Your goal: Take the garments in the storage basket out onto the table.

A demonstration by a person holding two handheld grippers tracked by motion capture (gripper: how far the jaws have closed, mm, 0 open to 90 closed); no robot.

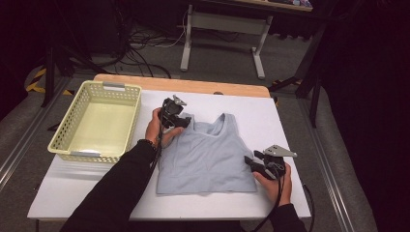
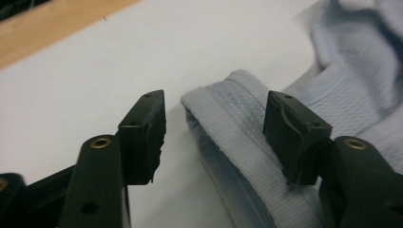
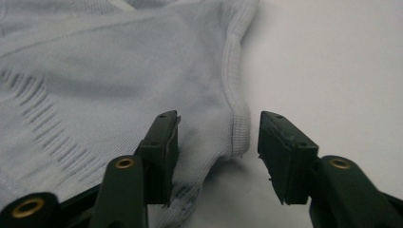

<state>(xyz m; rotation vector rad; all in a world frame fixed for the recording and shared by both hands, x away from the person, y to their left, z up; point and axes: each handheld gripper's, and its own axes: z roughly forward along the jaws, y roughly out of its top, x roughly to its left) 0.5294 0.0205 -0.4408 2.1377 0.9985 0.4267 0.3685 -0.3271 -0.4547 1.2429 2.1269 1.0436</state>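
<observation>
On a white table point(image 1: 290, 116) beside a basket point(image 1: 126, 116), a pale blue top point(image 1: 205, 157) lies flat, its strap between the left gripper's point(image 1: 180, 118) spread jaws at 11 o'clock, its hem corner between the right gripper's point(image 1: 251, 162) parted jaws at 4 o'clock.

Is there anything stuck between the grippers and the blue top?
Nothing visible. The left gripper has the strap of the blue top right between its open jaws, and the right gripper has the top's bottom corner between its own. Only bare white table lies around them.
</observation>
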